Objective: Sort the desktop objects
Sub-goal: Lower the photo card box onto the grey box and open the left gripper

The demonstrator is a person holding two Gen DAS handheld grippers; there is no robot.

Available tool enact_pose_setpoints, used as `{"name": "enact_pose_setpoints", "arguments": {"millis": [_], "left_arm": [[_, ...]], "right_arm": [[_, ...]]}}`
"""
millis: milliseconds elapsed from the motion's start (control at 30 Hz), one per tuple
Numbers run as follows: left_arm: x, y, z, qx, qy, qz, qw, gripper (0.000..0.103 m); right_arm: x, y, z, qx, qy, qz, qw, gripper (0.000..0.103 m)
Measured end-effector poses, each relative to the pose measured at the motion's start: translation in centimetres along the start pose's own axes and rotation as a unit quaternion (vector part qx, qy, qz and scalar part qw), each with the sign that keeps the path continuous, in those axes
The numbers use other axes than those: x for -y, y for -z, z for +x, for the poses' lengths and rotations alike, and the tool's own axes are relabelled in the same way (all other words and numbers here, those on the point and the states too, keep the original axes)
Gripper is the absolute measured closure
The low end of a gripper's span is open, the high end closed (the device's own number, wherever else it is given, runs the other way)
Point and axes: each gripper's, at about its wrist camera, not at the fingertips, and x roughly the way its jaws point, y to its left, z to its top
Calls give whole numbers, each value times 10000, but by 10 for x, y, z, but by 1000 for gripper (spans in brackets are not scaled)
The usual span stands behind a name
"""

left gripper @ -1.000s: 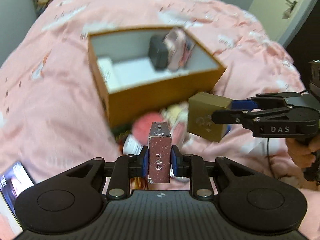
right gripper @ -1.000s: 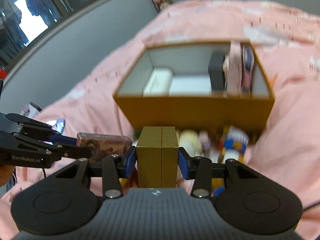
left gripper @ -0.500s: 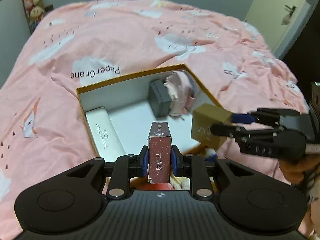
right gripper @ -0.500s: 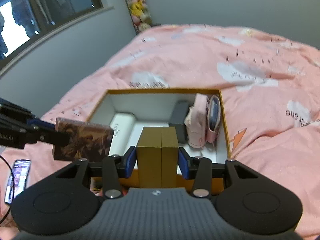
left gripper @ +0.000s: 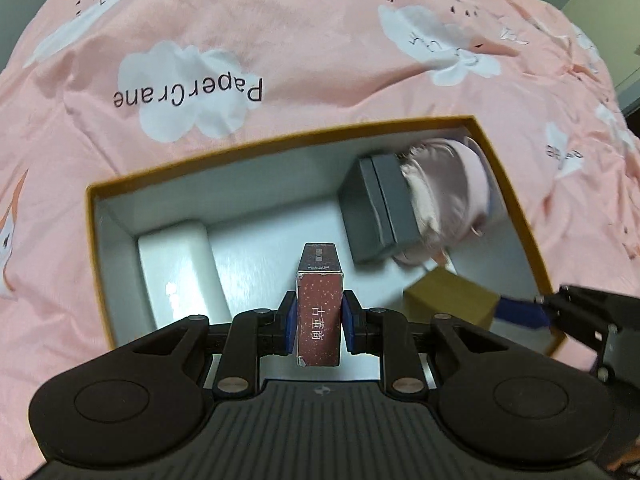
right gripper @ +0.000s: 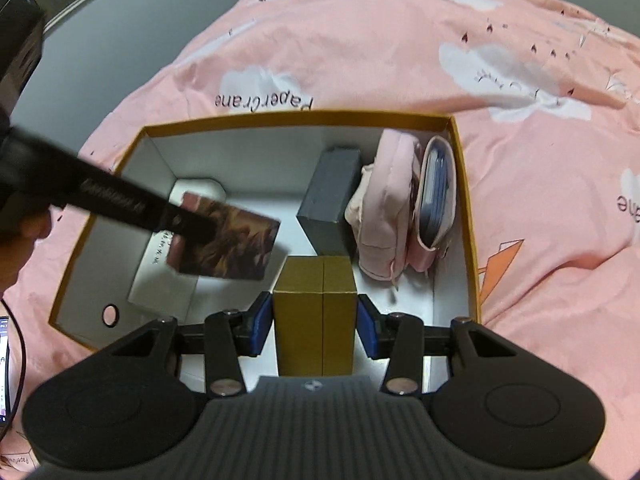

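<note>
Both grippers are hovering over the open box (right gripper: 466, 216) on the pink duvet (left gripper: 280, 40). Left gripper (left gripper: 319, 318) is clamping the red pack (left gripper: 319, 320); right gripper (right gripper: 315, 324) is clamping the gold box (right gripper: 315, 320). Inside the open box are lying a white case (left gripper: 176, 268), grey box (right gripper: 330, 196) and pink pouch (right gripper: 384, 208).

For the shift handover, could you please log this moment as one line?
left tool: shut on maroon box | right tool: shut on gold box | both over storage box | neither released

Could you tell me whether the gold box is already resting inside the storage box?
Not yet: the gold box is clamped in the right gripper, held over the storage box.
</note>
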Motion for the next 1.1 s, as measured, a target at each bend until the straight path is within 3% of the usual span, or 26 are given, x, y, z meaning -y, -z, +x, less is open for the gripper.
{"name": "enact_pose_setpoints", "arguments": {"millis": [233, 533, 700, 833, 1000, 1100], "left_arm": [[-2, -34, 22, -152, 122, -321, 9993, 77], [-3, -50, 33, 54, 458, -593, 9972, 75], [-6, -46, 29, 144, 920, -613, 9938, 52], [-4, -44, 30, 176, 792, -518, 9954, 53], [-6, -46, 38, 259, 952, -578, 9934, 73], [-7, -47, 42, 224, 1155, -682, 9907, 76]], "right_arm": [[5, -10, 21, -373, -163, 21, 9992, 56], [5, -17, 40, -530, -179, -125, 9984, 56], [6, -16, 40, -490, -215, -123, 9985, 55], [5, -14, 37, -499, -276, -205, 9982, 55], [5, -12, 32, -558, -270, -349, 9975, 53], [4, -9, 30, -553, -208, -476, 9971, 49]]}}
